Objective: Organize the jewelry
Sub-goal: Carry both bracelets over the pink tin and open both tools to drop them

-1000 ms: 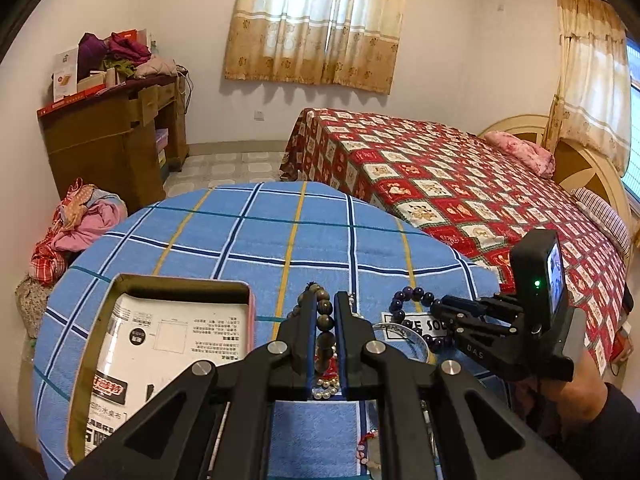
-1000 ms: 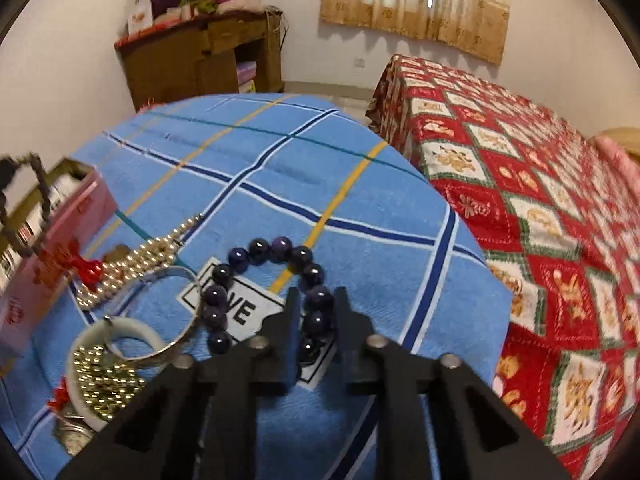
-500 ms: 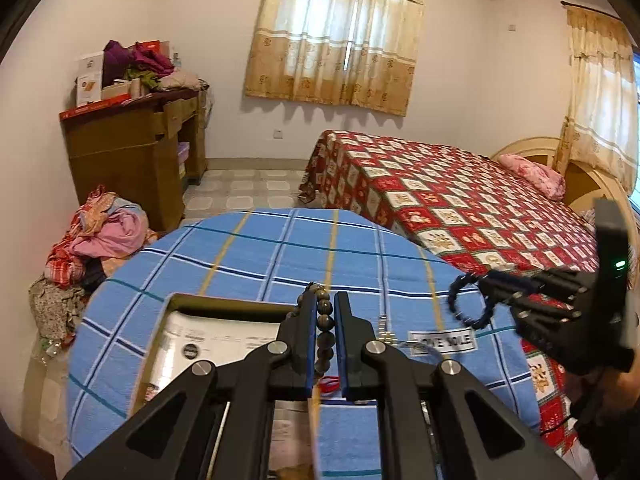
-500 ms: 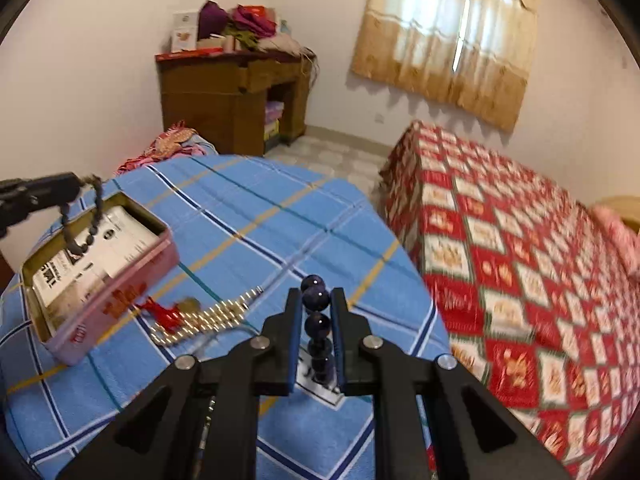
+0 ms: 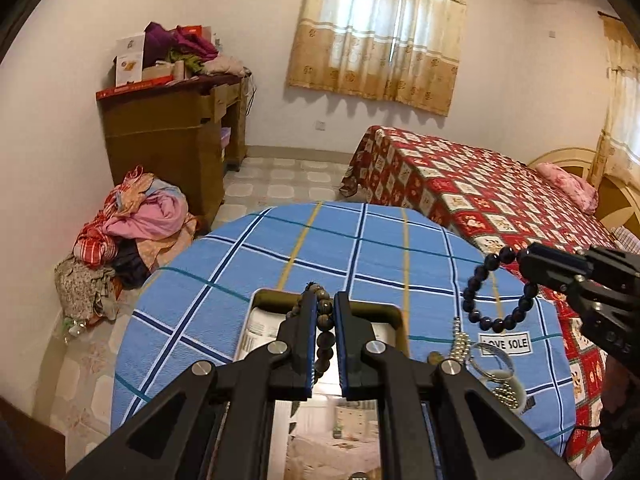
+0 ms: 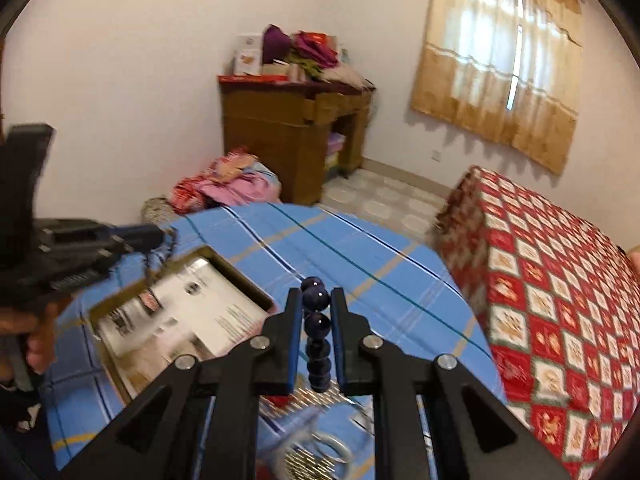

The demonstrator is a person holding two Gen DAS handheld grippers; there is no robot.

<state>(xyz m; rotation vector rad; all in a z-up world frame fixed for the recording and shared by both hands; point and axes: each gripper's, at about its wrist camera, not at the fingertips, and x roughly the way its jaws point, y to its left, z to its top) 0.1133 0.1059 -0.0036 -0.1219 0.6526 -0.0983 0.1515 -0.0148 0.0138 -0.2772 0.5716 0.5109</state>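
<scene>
Now left hand-held gripper (image 5: 325,312) pinches brown bead string (image 5: 324,336) over tin (image 5: 276,298), lower centre, I'd say for dropping | right hand-held gripper (image 6: 316,304) clamps dark bracelet (image 6: 317,344), lifted off tabletop (image 6: 360,264)

Box (image 6: 180,312) and left gripper (image 6: 160,236) motion-blurred.

A round table covered by a blue checked cloth (image 5: 360,248) is seen in the foreground. Behind it, a brown wooden desk (image 5: 172,140) is set against the white wall, and clothes and boxes (image 5: 180,54) are piled on its top. A heap of clothes (image 5: 132,228) is left on the tiled floor (image 5: 288,180) beside the desk. To the right, a bed is covered by a red patterned spread (image 5: 480,188), with a pink pillow (image 5: 568,184) at its head. The window is hung with beige curtains (image 5: 380,32).
</scene>
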